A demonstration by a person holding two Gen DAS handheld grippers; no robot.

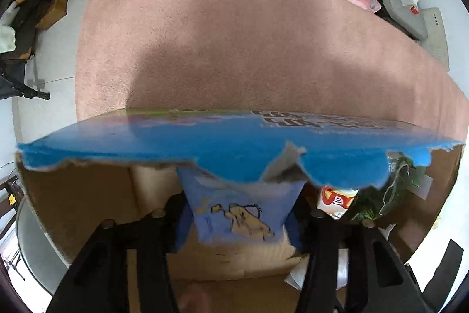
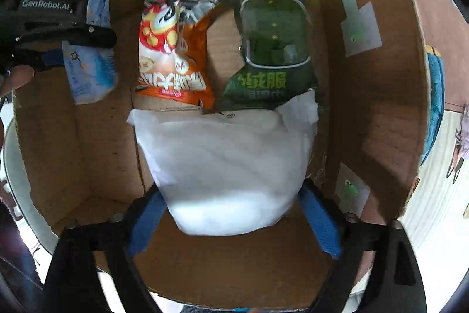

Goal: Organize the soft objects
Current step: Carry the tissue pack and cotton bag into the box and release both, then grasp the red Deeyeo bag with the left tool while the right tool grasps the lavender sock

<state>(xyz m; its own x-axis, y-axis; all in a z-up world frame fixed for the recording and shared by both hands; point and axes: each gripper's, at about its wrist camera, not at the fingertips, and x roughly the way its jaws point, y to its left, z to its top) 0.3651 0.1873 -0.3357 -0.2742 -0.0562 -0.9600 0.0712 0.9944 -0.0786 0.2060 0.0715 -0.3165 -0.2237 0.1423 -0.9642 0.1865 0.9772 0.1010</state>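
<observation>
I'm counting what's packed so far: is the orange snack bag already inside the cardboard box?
Yes, the orange snack bag lies on the floor of the cardboard box, beside the green pack.

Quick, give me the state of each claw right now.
Left claw: open, astride the light blue packet inside the cardboard box, no visible squeeze.
Right claw: open wide, with the white soft pack lying between its fingers.
</observation>
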